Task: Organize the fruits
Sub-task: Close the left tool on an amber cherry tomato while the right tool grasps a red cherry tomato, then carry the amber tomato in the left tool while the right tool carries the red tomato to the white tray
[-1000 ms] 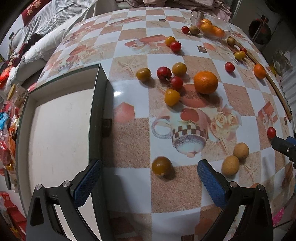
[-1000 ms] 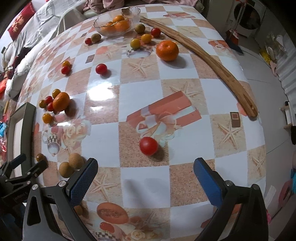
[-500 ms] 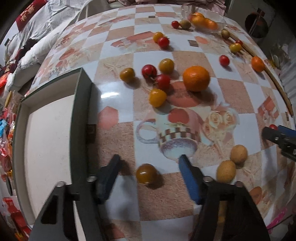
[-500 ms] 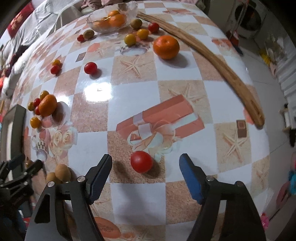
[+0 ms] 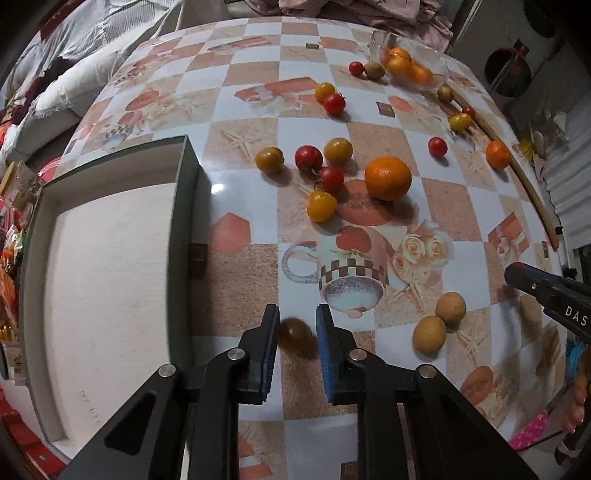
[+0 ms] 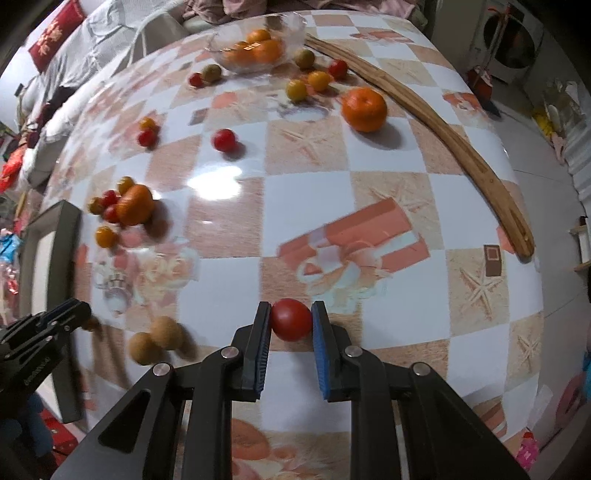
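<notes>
Left gripper (image 5: 297,334) points steeply down at the tablecloth (image 5: 240,122), its blue pads pinching a dark yellow-brown cherry tomato (image 5: 294,332) just right of the shallow box (image 5: 110,266). Right gripper (image 6: 291,320) likewise pinches a red cherry tomato (image 6: 291,319) between its pads, low on the cloth, below the printed gift box.

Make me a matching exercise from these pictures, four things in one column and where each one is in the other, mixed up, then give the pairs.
1. red tomato
2. dark brownish tomato
3. two tan round fruits
4. glass bowl

A. far end of the table, holding oranges
B. between the right gripper pads
C. between the left gripper pads
D. loose on the cloth, touching each other

Pairs: 1-B, 2-C, 3-D, 4-A
</notes>
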Tool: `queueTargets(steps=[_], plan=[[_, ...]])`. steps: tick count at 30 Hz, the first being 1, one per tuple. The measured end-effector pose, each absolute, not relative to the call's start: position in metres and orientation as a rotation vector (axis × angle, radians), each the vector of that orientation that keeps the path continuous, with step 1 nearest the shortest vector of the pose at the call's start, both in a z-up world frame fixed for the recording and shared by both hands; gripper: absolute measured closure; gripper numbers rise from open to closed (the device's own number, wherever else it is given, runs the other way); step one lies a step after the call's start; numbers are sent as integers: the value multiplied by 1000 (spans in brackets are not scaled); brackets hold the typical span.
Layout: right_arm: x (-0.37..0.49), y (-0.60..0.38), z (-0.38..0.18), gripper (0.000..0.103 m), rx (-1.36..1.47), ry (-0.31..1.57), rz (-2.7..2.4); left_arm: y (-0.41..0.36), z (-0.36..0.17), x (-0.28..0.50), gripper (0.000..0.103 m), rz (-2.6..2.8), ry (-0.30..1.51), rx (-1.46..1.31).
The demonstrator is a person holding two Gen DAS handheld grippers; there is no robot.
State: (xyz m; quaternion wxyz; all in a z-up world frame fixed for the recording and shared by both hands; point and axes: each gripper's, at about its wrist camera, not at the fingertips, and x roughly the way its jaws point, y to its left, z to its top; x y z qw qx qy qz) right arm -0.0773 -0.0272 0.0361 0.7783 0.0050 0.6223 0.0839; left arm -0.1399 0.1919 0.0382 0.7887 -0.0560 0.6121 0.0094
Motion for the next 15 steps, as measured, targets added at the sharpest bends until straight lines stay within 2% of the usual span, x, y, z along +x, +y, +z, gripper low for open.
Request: queueTargets(steps=[12,13,14,15], plan=[[-77,20,52,79,4,1339,252,198,45,-140,80,7,1274,-133],[-77,23,52,79,-3,1339,255,197,45,-141,76,-7,1275,-147],[-79,23,53,79,-7,1338,257,196,44,-141,66,-14,1275,-156],[-80,24,55,79,-12,1335,260,196,44,-141,36,-16,1272,-160]])
